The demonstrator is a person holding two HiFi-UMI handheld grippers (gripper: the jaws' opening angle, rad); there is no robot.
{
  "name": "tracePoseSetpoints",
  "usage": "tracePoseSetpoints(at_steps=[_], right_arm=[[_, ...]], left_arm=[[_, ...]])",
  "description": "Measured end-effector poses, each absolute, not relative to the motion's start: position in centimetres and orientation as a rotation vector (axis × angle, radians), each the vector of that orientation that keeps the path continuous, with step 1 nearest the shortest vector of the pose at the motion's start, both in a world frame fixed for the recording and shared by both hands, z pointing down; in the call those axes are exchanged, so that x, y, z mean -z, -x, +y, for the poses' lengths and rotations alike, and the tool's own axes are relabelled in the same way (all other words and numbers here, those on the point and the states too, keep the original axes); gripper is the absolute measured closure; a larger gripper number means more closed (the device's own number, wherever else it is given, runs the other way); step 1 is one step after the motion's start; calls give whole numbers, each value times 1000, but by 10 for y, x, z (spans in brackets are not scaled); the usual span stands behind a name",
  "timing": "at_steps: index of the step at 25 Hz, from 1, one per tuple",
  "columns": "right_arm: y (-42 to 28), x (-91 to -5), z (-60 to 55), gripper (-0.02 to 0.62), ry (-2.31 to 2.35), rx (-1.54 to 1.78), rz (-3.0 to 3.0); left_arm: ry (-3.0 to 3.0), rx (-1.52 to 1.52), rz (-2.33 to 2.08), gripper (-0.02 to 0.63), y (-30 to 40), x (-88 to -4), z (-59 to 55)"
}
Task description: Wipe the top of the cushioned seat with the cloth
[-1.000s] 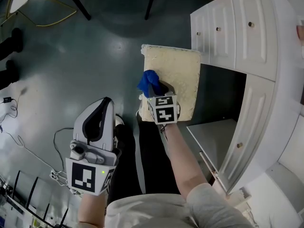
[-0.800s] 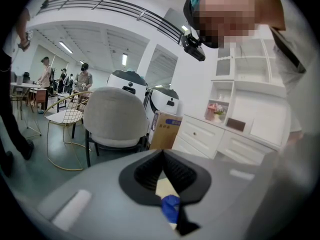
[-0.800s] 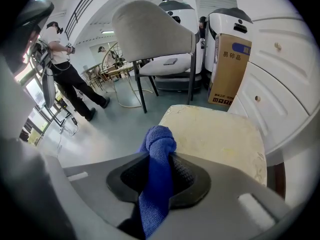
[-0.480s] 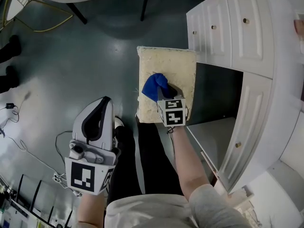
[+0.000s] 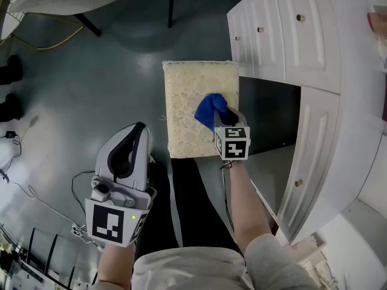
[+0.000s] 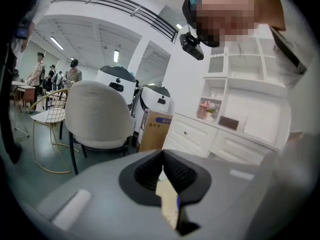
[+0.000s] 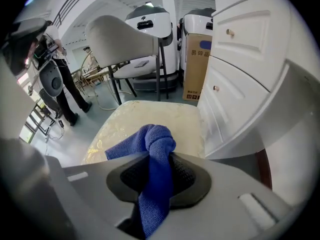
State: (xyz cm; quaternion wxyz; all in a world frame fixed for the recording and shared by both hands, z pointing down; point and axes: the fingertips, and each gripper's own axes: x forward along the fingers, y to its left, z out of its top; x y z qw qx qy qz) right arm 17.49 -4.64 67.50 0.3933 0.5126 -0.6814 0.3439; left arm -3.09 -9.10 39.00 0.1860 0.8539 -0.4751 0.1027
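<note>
- Grey floor all round the cushioned seat; white cabinet just beside the seat's right edge.
- Blue cloth bunched on the seat's top, near its right edge, clenched in the jaws of the right gripper, angled steeply down.
- Left gripper well left of the seat, over the floor, jaws pressed together on nothing.
- Probably mid-wipe, with most of the top left of the cloth yet to cover.
- Risks:
  - knocking the cabinet with a stroke run too far right;
  - cloth dragged out of a weak pinch;
  - only a narrow strip cleaned by so tight a wad;
  - seat shoved across the floor under heavy pressure, with nothing bracing it.
</note>
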Motion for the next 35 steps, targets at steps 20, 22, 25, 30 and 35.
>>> tracePoseSetpoints(at_steps=[20, 22, 25, 30, 35], right_arm=[[-247, -681, -41, 503, -1453, -1014, -1613], [-248, -681, -41, 503, -1449, -1016, -1622], [-246, -680, -40, 505, -1428, -993, -1641], [-242, -680, -30, 506, -1416, -1007, -1658], [-240, -678, -12, 506, -1458, -1021, -1674]], left_arm=[[-2400, -303, -1347, 620, 25, -394, -94], [-2398, -297, -1357, 618, 24, -393, -96], [-2396, -289, -1366, 618, 23, -391, -98], [-2400, -281, -1351, 618, 20, -394, -95], [-2427, -277, -1312, 618, 15, -397, -84]])
